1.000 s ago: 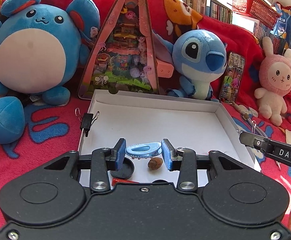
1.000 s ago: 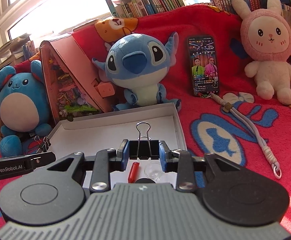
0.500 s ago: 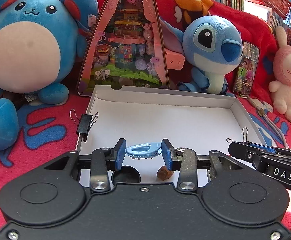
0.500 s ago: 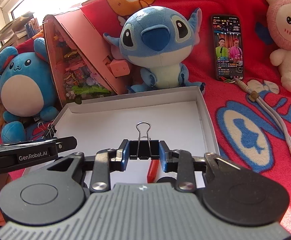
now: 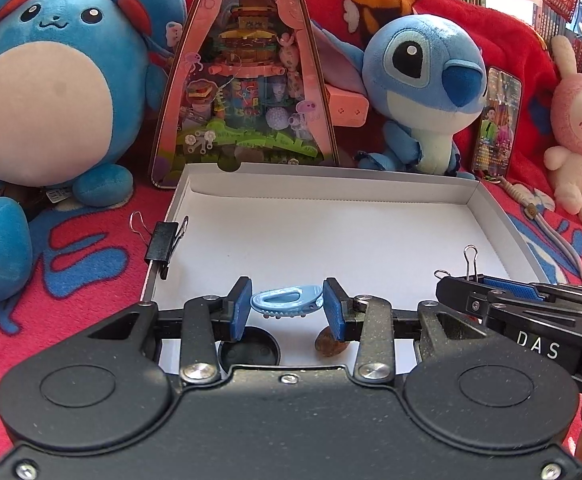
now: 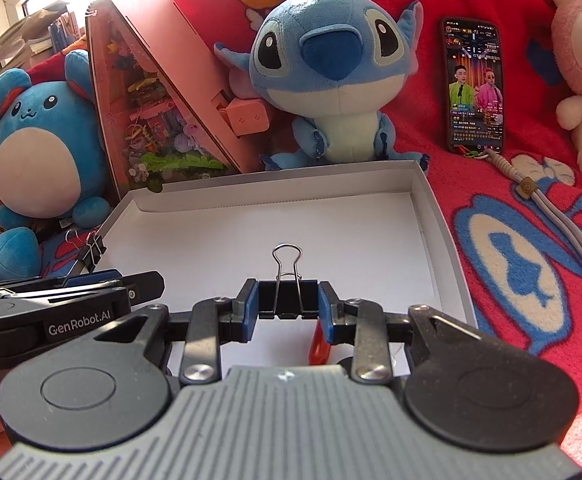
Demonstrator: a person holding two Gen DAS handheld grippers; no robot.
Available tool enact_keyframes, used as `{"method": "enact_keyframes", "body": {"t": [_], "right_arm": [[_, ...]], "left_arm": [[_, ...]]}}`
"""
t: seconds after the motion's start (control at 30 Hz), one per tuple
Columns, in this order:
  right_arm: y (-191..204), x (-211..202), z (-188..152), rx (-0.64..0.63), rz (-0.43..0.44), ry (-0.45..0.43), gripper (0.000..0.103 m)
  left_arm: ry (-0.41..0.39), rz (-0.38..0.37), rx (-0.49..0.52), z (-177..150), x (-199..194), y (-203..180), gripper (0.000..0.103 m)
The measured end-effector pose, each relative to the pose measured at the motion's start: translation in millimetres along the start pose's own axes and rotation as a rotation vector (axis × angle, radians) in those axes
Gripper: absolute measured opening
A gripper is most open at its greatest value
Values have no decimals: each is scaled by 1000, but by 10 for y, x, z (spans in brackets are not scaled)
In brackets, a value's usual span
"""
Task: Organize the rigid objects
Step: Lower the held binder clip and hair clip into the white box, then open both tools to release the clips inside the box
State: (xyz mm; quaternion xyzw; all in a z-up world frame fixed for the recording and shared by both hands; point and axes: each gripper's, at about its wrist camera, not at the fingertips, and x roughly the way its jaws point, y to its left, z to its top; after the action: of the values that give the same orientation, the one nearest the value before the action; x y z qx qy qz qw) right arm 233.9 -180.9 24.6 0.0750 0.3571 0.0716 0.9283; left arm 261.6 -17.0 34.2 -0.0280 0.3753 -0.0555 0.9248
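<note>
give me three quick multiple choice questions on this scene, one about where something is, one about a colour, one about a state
1. Where is the second black binder clip?
A. clipped on the left wall of the white box
B. on the phone
C. on the pink bunny

2. What colour is the hair clip in the left gripper?
A. red
B. light blue
C. green

3. What is the right gripper doing?
A. open and empty
B. gripping the phone
C. shut on a black binder clip

Answers:
1 A: it straddles the box's left edge.
2 B: the clip between the pads is pale blue.
3 C: both pads press the clip's sides.
</note>
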Motion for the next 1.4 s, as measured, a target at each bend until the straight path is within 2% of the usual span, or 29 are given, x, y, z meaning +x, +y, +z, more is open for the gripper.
{"method": "enact_keyframes", "body": {"t": [1.03, 1.13, 1.2, 1.27, 1.33, 1.4], "right_arm": [[-24, 62, -33, 0, -8, -9, 40], [-37, 57, -37, 3, -12, -14, 45], [-46, 49, -39, 3, -13, -17, 55], [-49, 30, -45, 0, -13, -26, 56], [-50, 0, -51, -2, -15, -38, 60], [-48, -30, -51, -7, -12, -52, 66]], "left_arm": [[-1, 20, 0, -70, 69, 23, 38], [-3, 17, -4, -75, 60, 34, 44], [-2, 12, -10, -77, 46, 43, 48], [-4, 4, -15, -78, 23, 51, 53], [-14, -2, -13, -78, -11, 53, 63], [-26, -3, -6, -75, -49, 45, 68]]}}
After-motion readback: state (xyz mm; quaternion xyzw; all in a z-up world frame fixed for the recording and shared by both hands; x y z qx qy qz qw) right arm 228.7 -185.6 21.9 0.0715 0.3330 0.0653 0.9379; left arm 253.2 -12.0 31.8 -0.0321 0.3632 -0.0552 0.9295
